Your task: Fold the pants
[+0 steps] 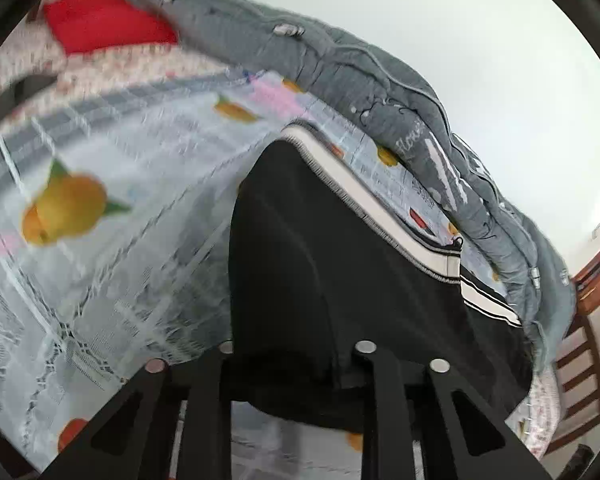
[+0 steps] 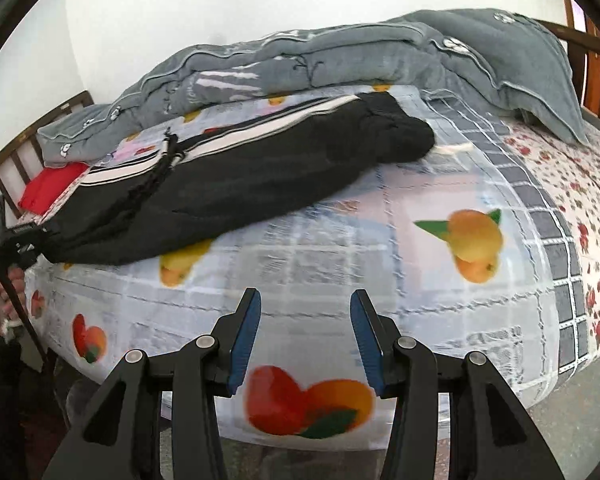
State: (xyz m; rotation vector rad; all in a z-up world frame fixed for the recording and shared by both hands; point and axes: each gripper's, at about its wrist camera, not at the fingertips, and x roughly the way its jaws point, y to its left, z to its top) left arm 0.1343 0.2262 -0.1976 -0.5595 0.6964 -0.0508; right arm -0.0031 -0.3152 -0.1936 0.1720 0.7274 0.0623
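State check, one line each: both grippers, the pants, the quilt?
Left gripper: shut on the black pants, pinching one end.
Right gripper: open, nothing between its blue pads, above the fruit-print bedsheet.
Black pants with white side stripe: laid lengthwise on the sheet, bunched at the far end.
Grey quilt: rumpled along the wall side of the bed.

I can read no text for certain; pale cursive lettering on the grey quilt (image 1: 412, 136) stays illegible.
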